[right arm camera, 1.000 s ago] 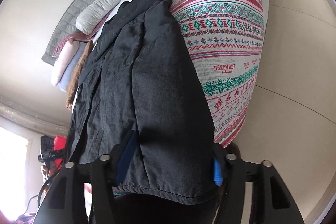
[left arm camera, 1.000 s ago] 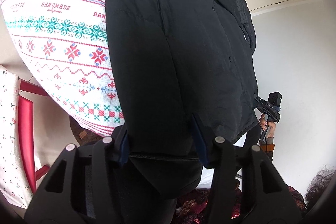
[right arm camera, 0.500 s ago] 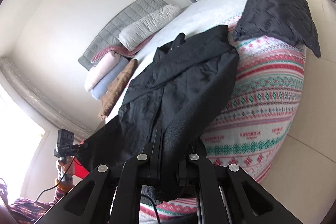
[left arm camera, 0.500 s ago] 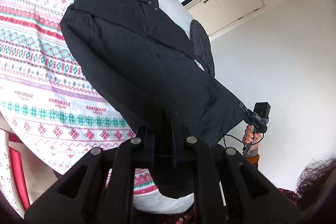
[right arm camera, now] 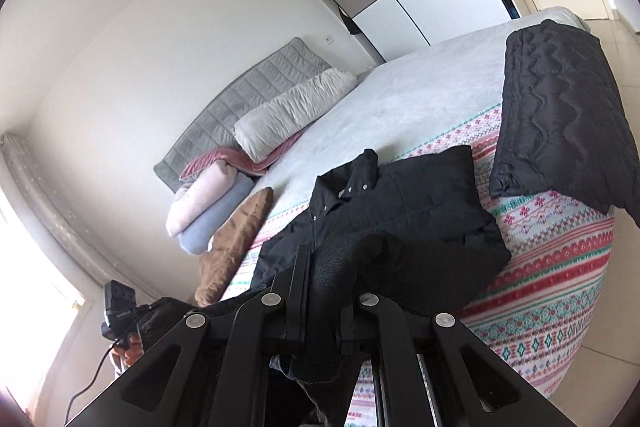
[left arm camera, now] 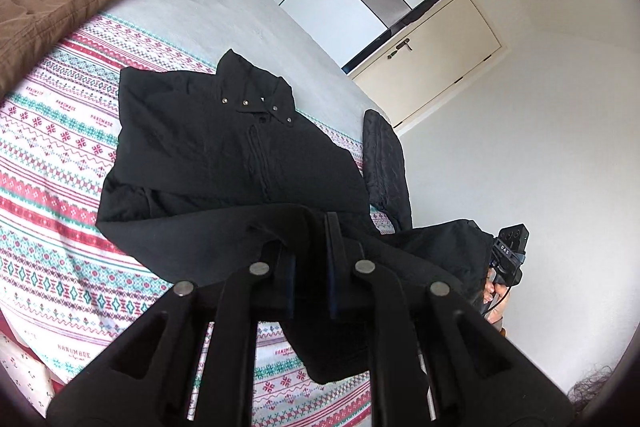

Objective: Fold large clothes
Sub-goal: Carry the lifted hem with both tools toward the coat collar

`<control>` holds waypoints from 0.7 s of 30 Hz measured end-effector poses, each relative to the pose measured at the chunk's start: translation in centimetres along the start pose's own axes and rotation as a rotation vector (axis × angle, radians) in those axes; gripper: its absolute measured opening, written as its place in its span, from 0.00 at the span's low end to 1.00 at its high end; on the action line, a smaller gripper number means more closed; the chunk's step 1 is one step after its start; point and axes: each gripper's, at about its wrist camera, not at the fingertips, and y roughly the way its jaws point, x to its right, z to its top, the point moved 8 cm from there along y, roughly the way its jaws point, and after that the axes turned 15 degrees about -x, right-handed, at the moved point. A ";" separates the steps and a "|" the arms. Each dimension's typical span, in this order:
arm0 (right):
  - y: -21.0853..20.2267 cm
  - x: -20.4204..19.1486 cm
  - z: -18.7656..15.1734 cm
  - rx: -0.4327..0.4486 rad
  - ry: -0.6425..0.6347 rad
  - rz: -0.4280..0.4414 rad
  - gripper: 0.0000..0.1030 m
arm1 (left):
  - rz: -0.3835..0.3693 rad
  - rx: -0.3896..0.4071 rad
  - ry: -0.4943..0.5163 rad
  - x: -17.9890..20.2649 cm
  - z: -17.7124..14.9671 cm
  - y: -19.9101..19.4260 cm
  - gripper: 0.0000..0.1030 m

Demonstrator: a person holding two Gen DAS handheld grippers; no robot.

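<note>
Both grippers, wide open around the hem a second ago, are now clamped on it and raised, so the view has pulled back from a close wall of black cloth to the whole bed. The left gripper (left arm camera: 308,227) pinches one lower corner of the black jacket (left arm camera: 224,143); the right gripper (right arm camera: 324,259) pinches the other, thick cloth bunched between its nearly closed fingers. The collar and shoulders rest flat on the patterned blanket (left arm camera: 52,155) while the lifted hem forms a sagging bridge between the two grippers, a sign that the bottom-to-collar fold has probably begun. The jacket is matte, lightly padded and heavy-draping, with a row of small metal snaps (left arm camera: 245,103) along the stand-up collar and a centre placket. The blanket is a knit-style print of red, teal and white bands over a pale, smooth sheet (right arm camera: 408,95). A quilted black garment (right arm camera: 560,115) with wavy stitching lies folded at the bed's corner; a brown cushion (left arm camera: 44,11) and ribbed white pillow (right arm camera: 292,111) sit near the grey headboard (right arm camera: 244,99).
</note>
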 end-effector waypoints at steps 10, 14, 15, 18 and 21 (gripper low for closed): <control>4.1 1.8 7.4 0.038 0.078 -0.031 0.07 | -0.003 0.029 -0.124 -3.4 7.1 1.5 0.12; 5.1 3.5 10.4 0.069 0.151 -0.050 0.07 | -0.021 0.094 -0.218 -6.0 9.8 0.9 0.12; 5.5 4.1 11.2 0.078 0.173 -0.057 0.07 | -0.028 0.113 -0.244 -6.9 10.4 0.6 0.12; 6.6 6.2 13.3 0.094 0.228 -0.071 0.07 | -0.047 0.151 -0.326 -9.7 12.1 0.5 0.12; 8.7 7.8 15.2 0.093 0.262 -0.063 0.07 | -0.045 0.140 -0.380 -12.2 13.7 2.0 0.12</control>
